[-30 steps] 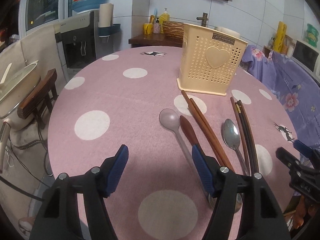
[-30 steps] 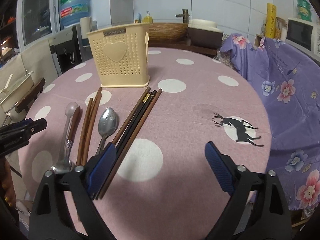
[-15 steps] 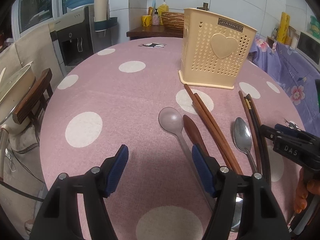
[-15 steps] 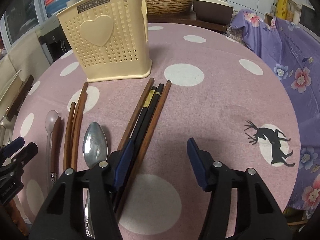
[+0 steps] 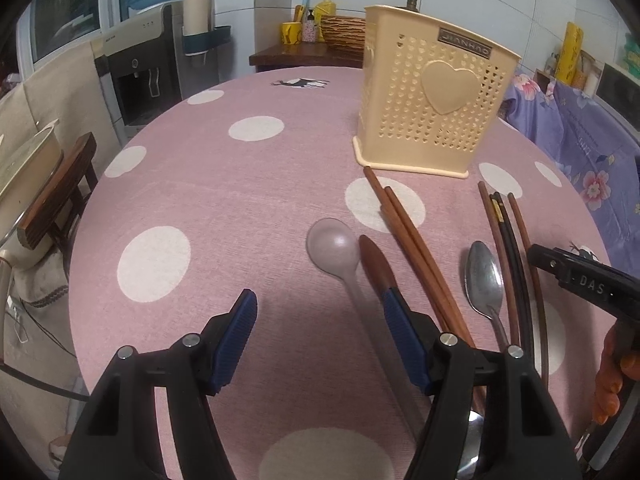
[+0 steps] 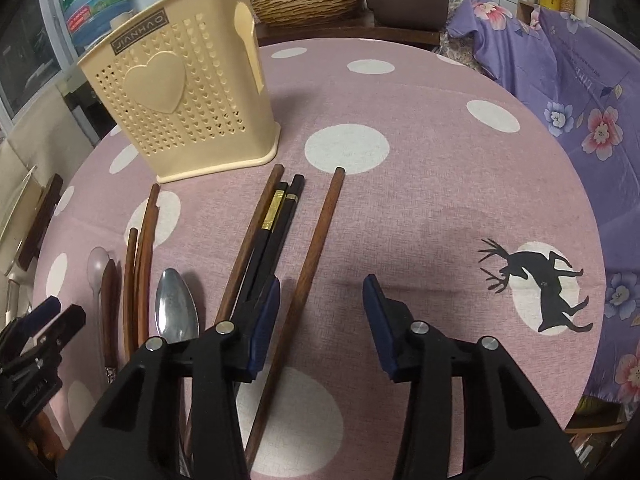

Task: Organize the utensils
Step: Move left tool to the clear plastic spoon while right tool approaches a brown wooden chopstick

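A cream perforated utensil holder (image 5: 434, 96) (image 6: 188, 108) stands upright on the pink dotted table. In front of it lie a translucent spoon (image 5: 334, 250), a wooden-handled utensil (image 5: 376, 266), reddish-brown chopsticks (image 5: 412, 240), a steel spoon (image 5: 484, 280) (image 6: 176, 308), black chopsticks (image 6: 276, 224) and a brown chopstick (image 6: 316, 236). My left gripper (image 5: 318, 320) is open and empty, low over the table by the translucent spoon. My right gripper (image 6: 322, 300) is open, low over the table, with the brown chopstick lying between its fingers.
The round table's edge (image 5: 86, 220) drops off to the left, with a wooden chair (image 5: 56, 204) and a water dispenser (image 5: 148, 68) beyond. A purple floral cloth (image 6: 580, 92) covers furniture on the right. A counter with a woven basket (image 6: 308, 0) stands behind the table.
My right gripper has moved forward and lower, and the brown chopstick now lies between its fingers, apart from the black pair. My left gripper has edged slightly closer to the table.
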